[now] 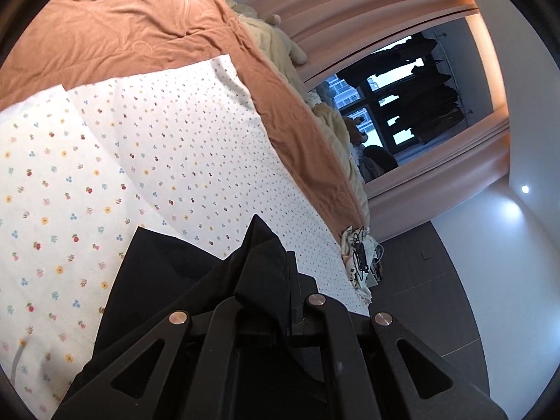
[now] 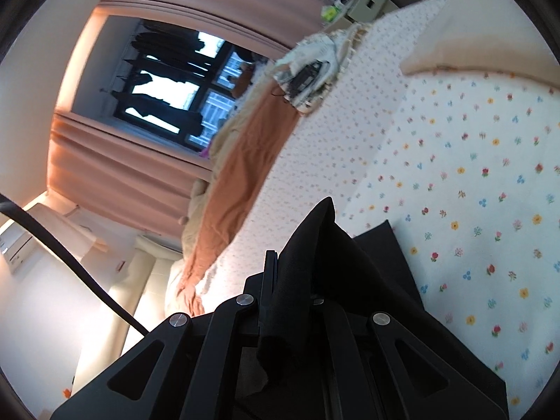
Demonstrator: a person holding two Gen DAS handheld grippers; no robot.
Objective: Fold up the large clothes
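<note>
A black garment point(image 1: 164, 273) hangs from my left gripper point(image 1: 276, 273), which is shut on a bunched edge of it above the bed. The same black garment point(image 2: 381, 262) shows in the right wrist view, where my right gripper point(image 2: 294, 276) is shut on another bunched part of it. The cloth rises in a peak past each pair of fingers and hides the fingertips. Below it lies a white flower-print sheet point(image 1: 63, 182) on the bed, also in the right wrist view point(image 2: 483, 182).
An orange-brown quilt point(image 1: 133, 21) covers the far part of the bed. A cream blanket point(image 1: 336, 129) runs along its window side. Pink curtains point(image 1: 367, 3) frame a window point(image 1: 395, 105). A small pile with black cables point(image 2: 308, 73) sits at the bed's edge. A pillow point(image 2: 472, 24) lies nearby.
</note>
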